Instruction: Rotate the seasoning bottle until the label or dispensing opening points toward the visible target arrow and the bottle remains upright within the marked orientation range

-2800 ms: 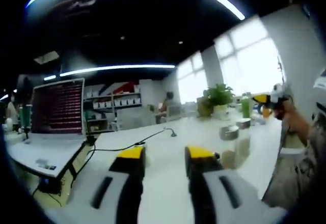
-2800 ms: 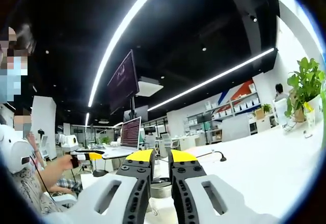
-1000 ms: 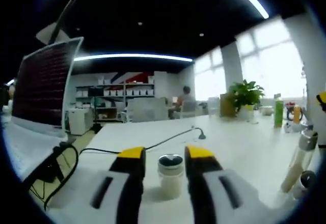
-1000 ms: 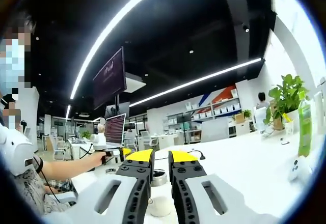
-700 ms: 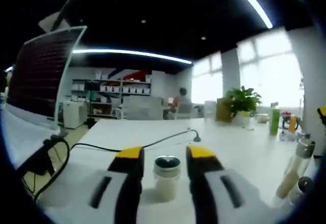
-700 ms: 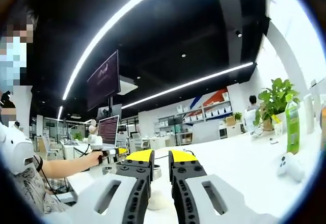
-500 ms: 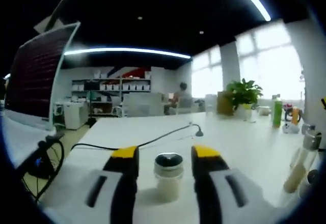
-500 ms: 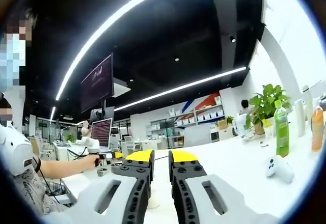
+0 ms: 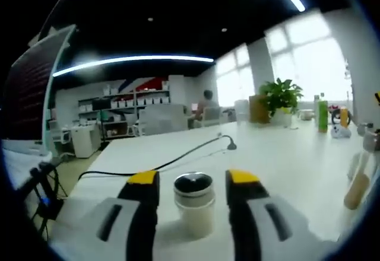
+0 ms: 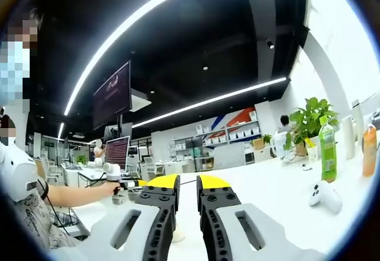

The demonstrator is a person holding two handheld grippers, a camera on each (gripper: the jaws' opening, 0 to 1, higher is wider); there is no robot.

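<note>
Kid: Left gripper view — what sits between the yellow tips?
Pal: A small pale seasoning bottle with a shiny silver cap (image 9: 194, 204), upright on the white counter (image 9: 285, 160). The left hand-held gripper (image 9: 193, 181) is wide around it, not touching.
Kid: And the right hand-held gripper (image 10: 180, 184)?
Pal: Narrow, holding nothing. A green drink bottle (image 10: 327, 153) stands at three o'clock.

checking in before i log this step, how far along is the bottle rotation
Early. Done: the left tongs are open on either side of the upright seasoning bottle, with gaps both sides. In hand: nothing is gripped yet; the right tongs are nearly shut on nothing, raised off the white table. Left: grip and turn it; no target arrow can be made out.
</note>
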